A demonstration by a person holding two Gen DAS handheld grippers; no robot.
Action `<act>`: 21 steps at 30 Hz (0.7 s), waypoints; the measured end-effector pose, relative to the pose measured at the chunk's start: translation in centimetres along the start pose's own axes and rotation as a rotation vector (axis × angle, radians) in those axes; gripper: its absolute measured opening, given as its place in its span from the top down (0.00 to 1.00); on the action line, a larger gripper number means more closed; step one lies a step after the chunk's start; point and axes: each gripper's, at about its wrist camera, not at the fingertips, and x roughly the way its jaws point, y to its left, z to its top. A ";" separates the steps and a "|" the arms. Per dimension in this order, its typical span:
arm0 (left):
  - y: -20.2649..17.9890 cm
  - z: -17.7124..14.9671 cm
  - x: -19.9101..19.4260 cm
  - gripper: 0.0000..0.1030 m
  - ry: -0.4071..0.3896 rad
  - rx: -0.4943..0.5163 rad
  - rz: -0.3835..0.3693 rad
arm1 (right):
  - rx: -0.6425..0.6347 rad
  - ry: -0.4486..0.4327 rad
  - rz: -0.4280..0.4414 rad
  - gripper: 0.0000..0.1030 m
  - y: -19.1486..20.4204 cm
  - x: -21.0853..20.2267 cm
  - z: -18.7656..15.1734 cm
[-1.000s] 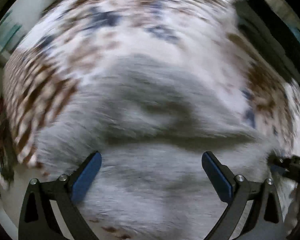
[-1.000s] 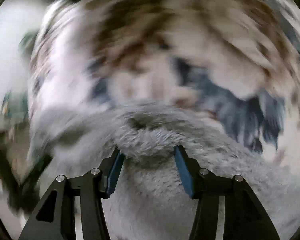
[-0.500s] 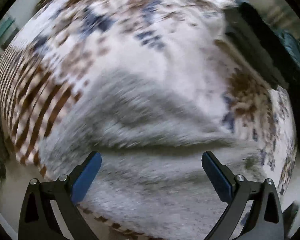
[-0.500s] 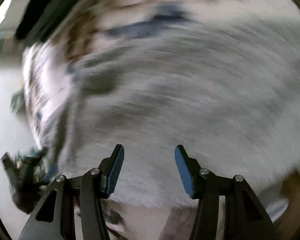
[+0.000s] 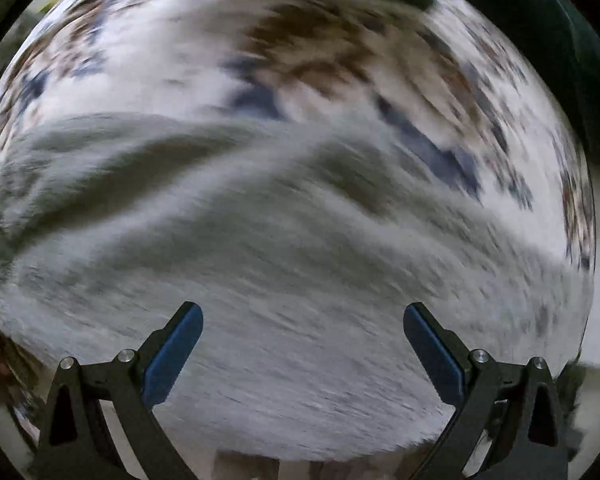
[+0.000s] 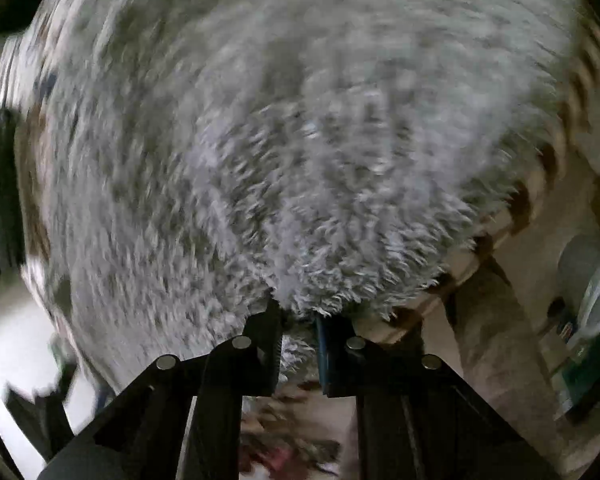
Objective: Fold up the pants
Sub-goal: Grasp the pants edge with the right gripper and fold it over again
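2 views, both smeared. Left wrist view: my left gripper hangs spread wide over the grey fleece pants, pinching nothing; the pants lie rumpled on a patterned blanket with ridges running across. Right wrist view: my right gripper is closing its jaws on a tuft at the pants' edge, pile bunched between the fingers. Judgement: early stage. 1 edge gripped, no clean fold visible, folding still to do.

Shaggy grey fleece pants, matt printed cloth cover, matt black tongs
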 end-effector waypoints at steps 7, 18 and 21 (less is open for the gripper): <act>-12.2 -1.6 1.6 0.00 0.047 0.204 0.020 | -0.032 -0.269 0.041 0.49 -5.1 -11.7 3.4; -27.4 -4.0 6.5 0.00 0.102 0.387 0.002 | 0.220 -0.466 0.133 0.94 -19.4 -18.4 16.8; -28.5 -4.5 8.3 0.00 0.140 0.408 0.013 | 0.254 -0.502 0.093 0.94 -20.0 -18.8 15.4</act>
